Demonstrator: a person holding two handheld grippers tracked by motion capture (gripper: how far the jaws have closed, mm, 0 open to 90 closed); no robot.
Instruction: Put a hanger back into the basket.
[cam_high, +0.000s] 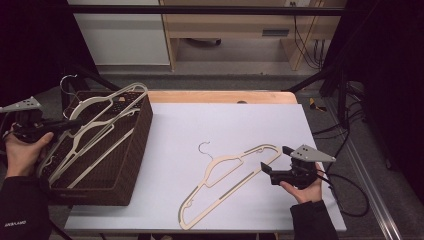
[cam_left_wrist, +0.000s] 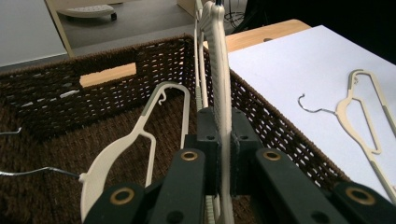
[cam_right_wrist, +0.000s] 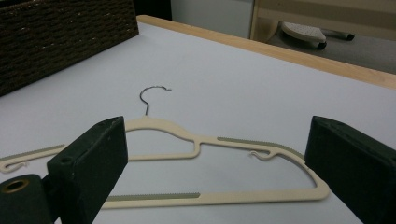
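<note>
My left gripper (cam_left_wrist: 219, 154) is clamped on a cream hanger (cam_left_wrist: 219, 70) over the basket (cam_high: 131, 150), while my right gripper (cam_high: 272, 162), jaws apart, faces the worktop hanger (cam_high: 225, 180) at nine o'clock, its long axis running from seven to one.

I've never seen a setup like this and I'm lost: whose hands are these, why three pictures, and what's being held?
A person sits at a table with a hand-held gripper in each hand; there is no robot arm. The high view looks down from above. The other two come from cameras riding on each gripper, looking along its black jaws. The left gripper is shut on a cream hanger over a brown wicker basket that holds more hangers. The right gripper has its jaws open, near another hanger lying flat on the white table.
</note>
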